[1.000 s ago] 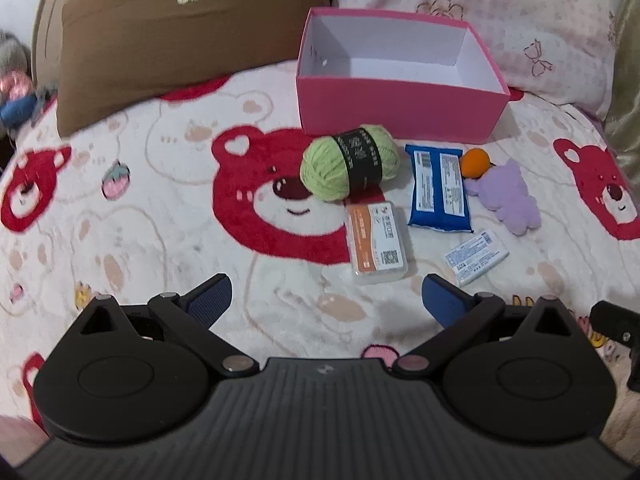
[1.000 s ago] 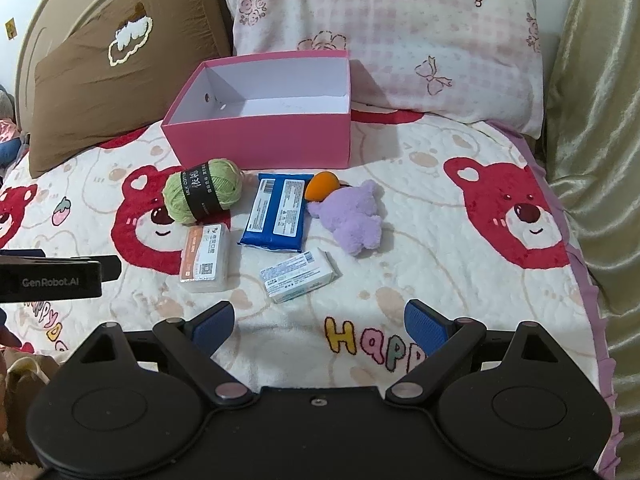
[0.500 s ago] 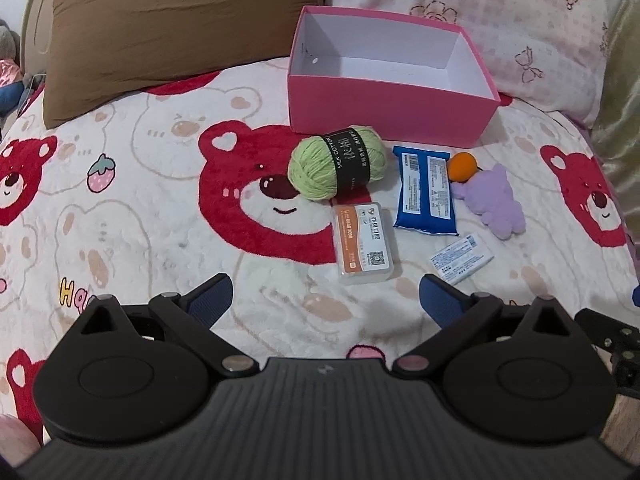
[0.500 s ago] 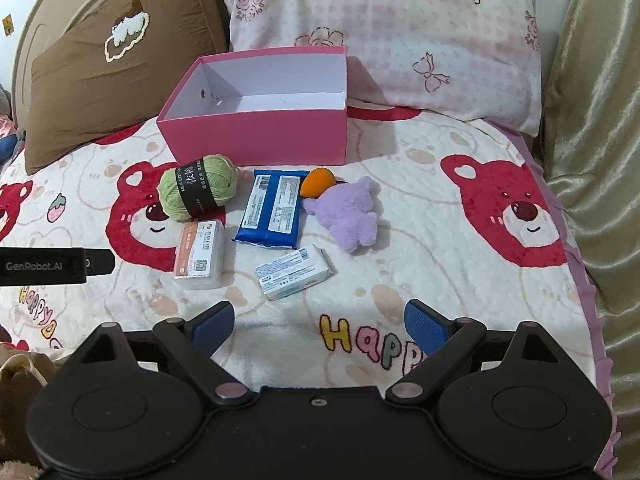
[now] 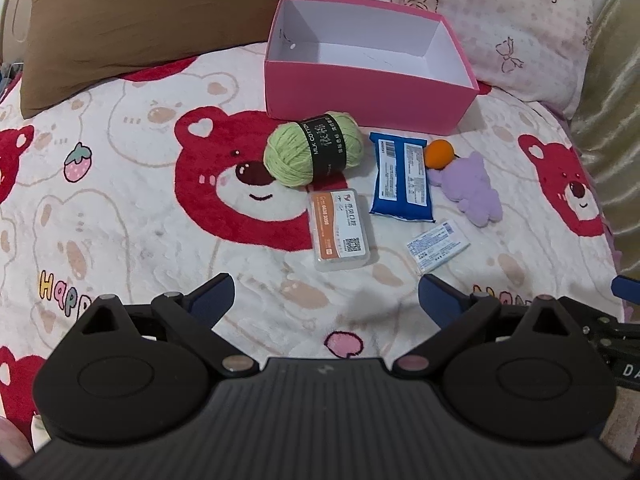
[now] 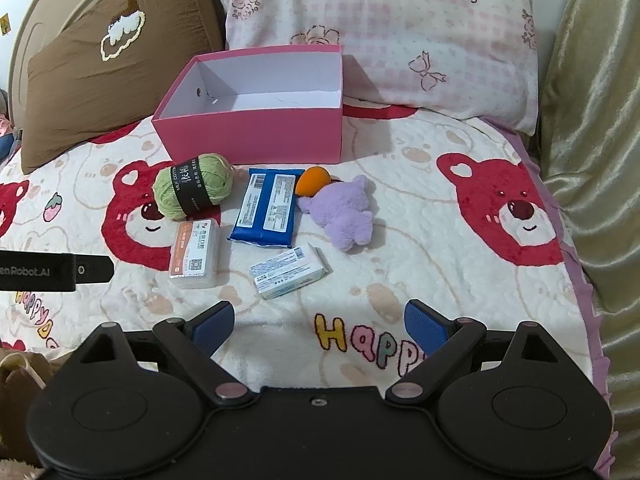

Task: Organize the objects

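Note:
An empty pink box stands on the bed by the pillows. In front of it lie a green yarn ball, a blue packet, an orange ball, a purple plush toy, a clear case with an orange label and a small white packet. My left gripper and my right gripper are both open and empty, held short of the objects.
A brown pillow and a pink checked pillow lean behind the box. The bear-print blanket covers the bed. A gold curtain hangs along the right edge. The left gripper's body shows at the left of the right wrist view.
Both grippers have moved forward, toward the objects. The left one has also swung left, so the objects sit further right in its view. Nothing was picked up.

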The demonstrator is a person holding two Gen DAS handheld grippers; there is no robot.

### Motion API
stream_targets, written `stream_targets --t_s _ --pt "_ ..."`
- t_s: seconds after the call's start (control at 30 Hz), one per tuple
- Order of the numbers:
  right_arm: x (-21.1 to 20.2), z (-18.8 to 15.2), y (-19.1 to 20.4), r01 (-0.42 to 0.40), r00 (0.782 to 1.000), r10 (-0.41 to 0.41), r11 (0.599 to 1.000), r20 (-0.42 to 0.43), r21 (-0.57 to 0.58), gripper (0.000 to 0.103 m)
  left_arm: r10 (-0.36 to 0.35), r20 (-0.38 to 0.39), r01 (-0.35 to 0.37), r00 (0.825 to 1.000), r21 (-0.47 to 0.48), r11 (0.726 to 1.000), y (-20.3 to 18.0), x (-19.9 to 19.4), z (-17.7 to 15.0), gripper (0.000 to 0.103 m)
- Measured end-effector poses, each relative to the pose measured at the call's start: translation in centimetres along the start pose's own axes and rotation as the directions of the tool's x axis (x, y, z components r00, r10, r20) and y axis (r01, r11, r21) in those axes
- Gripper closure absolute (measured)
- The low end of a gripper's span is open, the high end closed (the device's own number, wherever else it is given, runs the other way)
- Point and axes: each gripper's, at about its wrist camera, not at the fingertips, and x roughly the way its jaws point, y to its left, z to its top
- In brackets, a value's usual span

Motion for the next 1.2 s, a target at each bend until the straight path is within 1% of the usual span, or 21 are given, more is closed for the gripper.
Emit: stream_targets --t_s 0.2,0.37,0.47,0.63,0.8,0.97,1.07,1.17,1.2 --pt "0.0 0.0 0.0 0.004 1.000 -0.004 1.000 -0.001 0.001 0.009 -0.012 -0.001 0.012 1.000 0.001 1.000 -0.1 -0.1 0.2 0.004" --pt "-0.1 0.1 -0.2 -0.006 1.000 0.006 1.000 0.004 0.001 0.009 -0.021 0.014 0.020 1.000 0.022 1.000 -0.3 -0.8 0.5 0.005" --pt "-0.2 0.3 -0.2 -0.005 1.000 0.005 1.000 0.004 0.002 0.009 -0.029 0.011 0.028 1.000 0.033 0.999 -0.4 -1.0 0.7 0.005" --pt "-0.3 0.5 -0.3 -0.046 0.999 0.046 0.999 0.002 0.015 0.009 -0.030 0.000 0.030 1.000 0.056 0.998 -0.6 -0.9 0.9 0.005" --pt "-0.1 0.6 0.1 -0.029 1.000 0.029 1.000 -0.005 0.003 0.009 -0.041 -0.017 0.042 0.999 0.042 0.998 -0.5 -0.4 0.8 0.005" --pt "0.3 0.5 0.1 -0.012 1.000 0.012 1.000 -0.016 -0.005 0.009 -0.030 -0.028 0.031 0.999 0.039 0.999 -0.5 -0.2 1.2 0.005" --pt "-0.1 1.0 0.1 -0.052 0.999 0.052 0.999 -0.017 -0.002 0.009 -0.062 -0.038 0.064 0.997 0.072 0.995 -1.1 -0.8 3.2 0.005" --pt "-1.4 2.4 0.4 -0.115 0.993 0.115 0.993 0.028 -0.028 0.009 -0.059 -0.007 0.059 0.998 0.127 0.990 -2.1 -2.1 5.2 0.005" --pt "-2.0 2.9 0.5 -0.154 0.986 0.156 0.987 0.056 -0.034 0.009 -0.054 0.011 0.052 0.998 0.141 0.989 -2.3 -2.5 5.7 0.005"
